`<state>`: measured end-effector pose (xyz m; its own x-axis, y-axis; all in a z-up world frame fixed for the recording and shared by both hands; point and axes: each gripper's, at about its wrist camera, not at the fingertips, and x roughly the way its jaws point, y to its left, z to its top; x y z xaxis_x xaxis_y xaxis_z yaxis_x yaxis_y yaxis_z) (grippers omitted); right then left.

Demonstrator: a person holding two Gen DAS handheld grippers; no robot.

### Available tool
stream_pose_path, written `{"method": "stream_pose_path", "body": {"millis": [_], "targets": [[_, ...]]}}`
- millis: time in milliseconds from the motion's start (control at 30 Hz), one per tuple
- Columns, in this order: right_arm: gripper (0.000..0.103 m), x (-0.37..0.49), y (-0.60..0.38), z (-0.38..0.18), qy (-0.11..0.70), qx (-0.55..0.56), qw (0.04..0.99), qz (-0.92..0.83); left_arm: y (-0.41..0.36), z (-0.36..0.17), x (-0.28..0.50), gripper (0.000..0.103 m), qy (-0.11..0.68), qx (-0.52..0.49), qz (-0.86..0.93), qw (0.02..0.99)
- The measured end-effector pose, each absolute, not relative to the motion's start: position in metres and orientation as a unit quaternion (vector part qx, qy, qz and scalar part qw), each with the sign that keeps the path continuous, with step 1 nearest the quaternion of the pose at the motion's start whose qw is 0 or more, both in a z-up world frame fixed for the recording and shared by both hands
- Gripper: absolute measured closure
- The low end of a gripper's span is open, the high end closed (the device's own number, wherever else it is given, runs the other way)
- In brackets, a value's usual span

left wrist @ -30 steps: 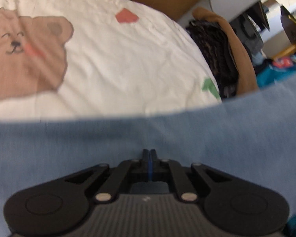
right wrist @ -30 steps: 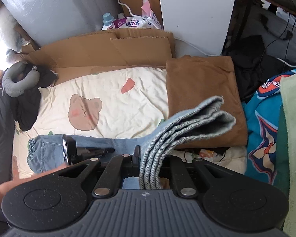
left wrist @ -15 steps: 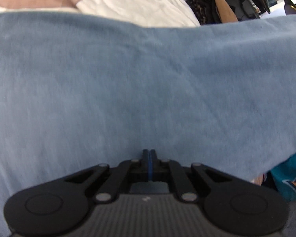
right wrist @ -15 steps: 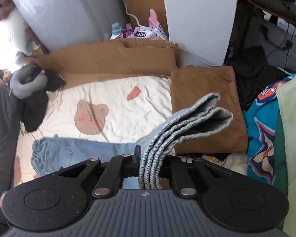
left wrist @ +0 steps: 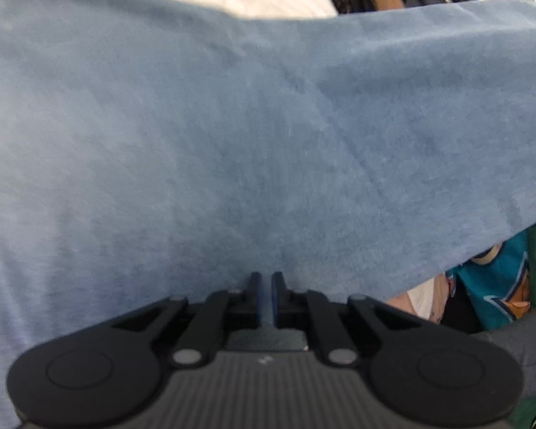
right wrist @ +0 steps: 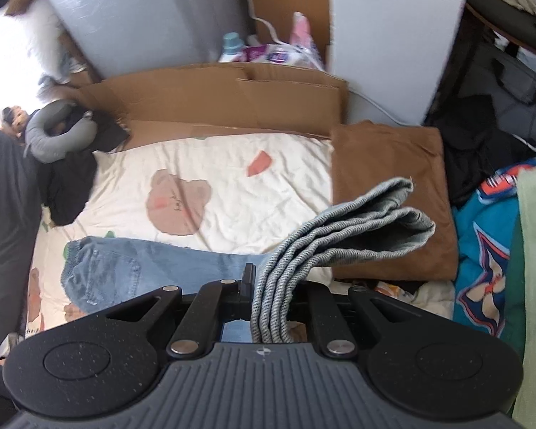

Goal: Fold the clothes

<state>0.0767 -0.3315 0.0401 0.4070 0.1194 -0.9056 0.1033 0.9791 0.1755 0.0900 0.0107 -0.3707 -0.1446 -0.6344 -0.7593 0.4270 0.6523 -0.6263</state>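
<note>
Denim – soft, heavyish, drapes. Right gripper pinches the jeans at stacked hems; left gripper has just been opening, denim at twelve o'clock.

Ahead of the right jaws the cream sheet lies bare; jeans, brown garment and cardboard hem it.

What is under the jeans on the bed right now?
The jeans lie on the cream bear-print sheet. Their leg ends rise into the right gripper. Whatever the denim covers is hidden.
</note>
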Motion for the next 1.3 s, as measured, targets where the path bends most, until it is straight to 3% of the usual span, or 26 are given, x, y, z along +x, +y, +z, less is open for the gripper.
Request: {"method": "stream_pose_path", "body": {"millis": [33, 167, 333, 500, 933, 1300], "targets": [[0.095, 0.079, -0.326, 0.043, 0.546, 0.1, 0.832, 0.009, 0.019, -0.366, 0.095, 0.085, 0.633, -0.087, -0.402, 0.655], [0.095, 0.086, -0.302, 0.053, 0.548, 0.094, 0.831, 0.029, 0.055, -0.349, 0.121, 0.077, 0.617, -0.124, -0.361, 0.688], [0.095, 0.098, -0.269, 0.058, 0.554, 0.09, 0.826, 0.053, 0.125, -0.318, 0.155, 0.053, 0.588, -0.151, -0.286, 0.741], [0.095, 0.114, -0.23, 0.057, 0.566, 0.087, 0.816, 0.078, 0.176, -0.291, 0.182, 0.041, 0.553, -0.178, -0.214, 0.785], [0.095, 0.152, -0.136, 0.045, 0.581, 0.086, 0.798, 0.134, 0.282, -0.276, 0.195, 0.037, 0.508, -0.17, -0.117, 0.836], [0.095, 0.184, -0.05, 0.005, 0.601, 0.083, 0.769, 0.201, 0.302, -0.298, 0.175, 0.037, 0.507, -0.209, -0.1, 0.83]]}}
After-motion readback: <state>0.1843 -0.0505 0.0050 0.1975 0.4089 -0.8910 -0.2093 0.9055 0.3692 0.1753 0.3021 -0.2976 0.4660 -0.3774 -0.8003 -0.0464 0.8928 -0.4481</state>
